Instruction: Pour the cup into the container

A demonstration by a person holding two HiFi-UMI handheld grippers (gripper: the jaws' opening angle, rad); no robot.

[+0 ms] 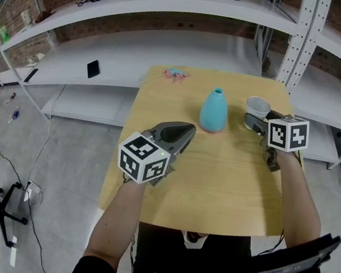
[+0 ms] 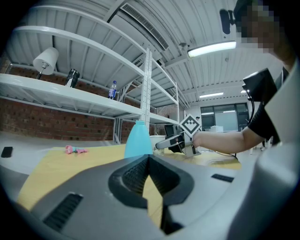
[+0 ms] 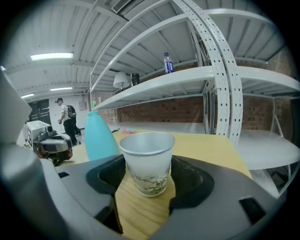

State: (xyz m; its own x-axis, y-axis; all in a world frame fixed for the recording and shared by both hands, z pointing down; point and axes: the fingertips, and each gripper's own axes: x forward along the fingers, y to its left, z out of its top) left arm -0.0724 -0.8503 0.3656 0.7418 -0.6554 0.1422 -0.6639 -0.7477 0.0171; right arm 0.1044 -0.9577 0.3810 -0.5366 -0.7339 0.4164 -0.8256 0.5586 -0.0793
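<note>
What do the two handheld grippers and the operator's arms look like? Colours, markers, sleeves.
The left gripper and right gripper are grey moulded plastic bodies, each tapering to two jaws with black ribbed pads. Each carries a white cube, left and right, printed with black square markers. No cables show on them. The person wears a black short-sleeved top, with forearms uncovered.

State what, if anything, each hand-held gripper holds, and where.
Nothing is held. The left hand-held gripper is shut and empty; the cup stands between the open jaws of the right hand-held gripper, ungripped.
</note>
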